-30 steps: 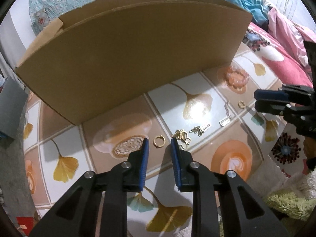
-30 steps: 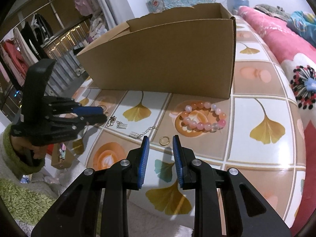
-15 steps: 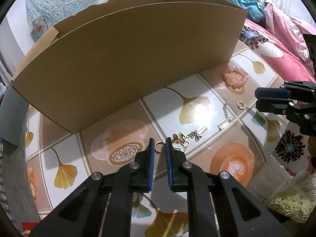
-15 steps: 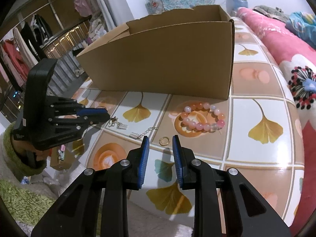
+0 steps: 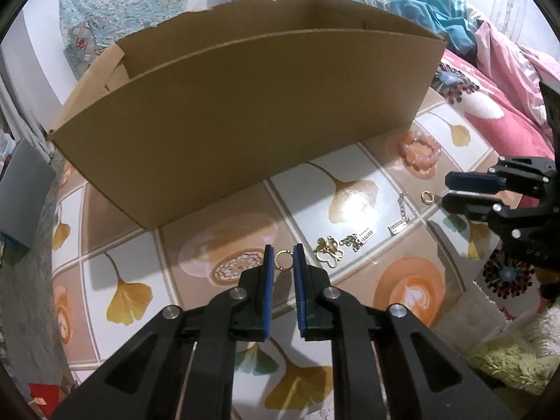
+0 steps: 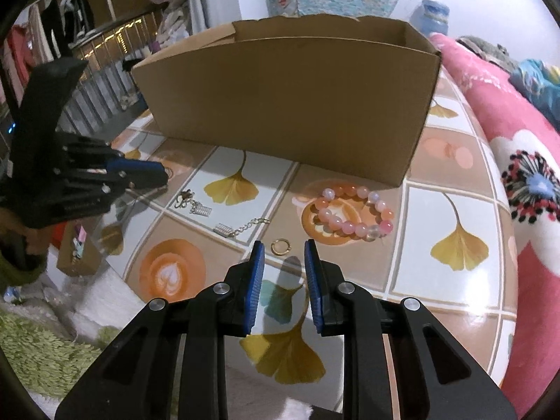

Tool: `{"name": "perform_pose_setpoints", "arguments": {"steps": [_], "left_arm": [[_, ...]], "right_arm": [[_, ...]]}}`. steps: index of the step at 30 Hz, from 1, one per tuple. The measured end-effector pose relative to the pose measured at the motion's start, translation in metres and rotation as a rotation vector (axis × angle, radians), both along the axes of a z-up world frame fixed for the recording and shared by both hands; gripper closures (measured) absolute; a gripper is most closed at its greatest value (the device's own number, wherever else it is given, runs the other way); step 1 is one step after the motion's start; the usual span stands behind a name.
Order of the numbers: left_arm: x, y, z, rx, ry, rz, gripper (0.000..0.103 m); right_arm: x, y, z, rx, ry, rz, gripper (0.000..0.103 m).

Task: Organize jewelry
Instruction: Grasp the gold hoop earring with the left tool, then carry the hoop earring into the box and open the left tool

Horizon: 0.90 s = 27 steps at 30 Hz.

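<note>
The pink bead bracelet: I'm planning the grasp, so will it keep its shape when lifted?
Probably not: the pink bead bracelet looks like strung round beads, so it likely sags. The glossy beads may slip, and on the tabletop it would likely slide when pushed.

The cardboard box hides its own floor and the surface behind it. In the right wrist view the left claw covers the gold ring beneath it. The small silver clasps are too tiny to identify.
</note>
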State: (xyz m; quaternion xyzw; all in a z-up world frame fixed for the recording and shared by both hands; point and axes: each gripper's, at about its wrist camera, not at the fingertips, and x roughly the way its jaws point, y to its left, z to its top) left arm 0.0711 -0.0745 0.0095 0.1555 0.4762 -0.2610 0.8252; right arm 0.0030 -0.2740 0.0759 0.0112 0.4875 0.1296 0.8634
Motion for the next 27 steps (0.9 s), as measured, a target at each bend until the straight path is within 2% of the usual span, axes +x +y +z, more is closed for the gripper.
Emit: {"name": "perform_pose_setpoints", "arguments": {"steps": [7, 19, 21, 27], "left_arm": [[-0.001, 0.006, 0.003, -0.022, -0.004, 0.013, 0.093], [-0.002, 0.010, 0.003, -0.045, 0.005, 0.027, 0.093], [-0.003, 0.011, 0.003, -0.046, 0.001, 0.027, 0.093], [-0.007, 0.013, 0.012, -0.063, -0.019, 0.024, 0.093]], "right_arm": [[0.009, 0.009, -0.009, -0.070, 0.015, 0.023, 0.091], [0.013, 0.021, -0.012, -0.090, 0.021, 0.020, 0.090], [0.014, 0.022, -0.013, -0.099, 0.015, 0.017, 0.094], [0.010, 0.020, -0.010, -0.089, 0.004, 0.005, 0.095]]}}
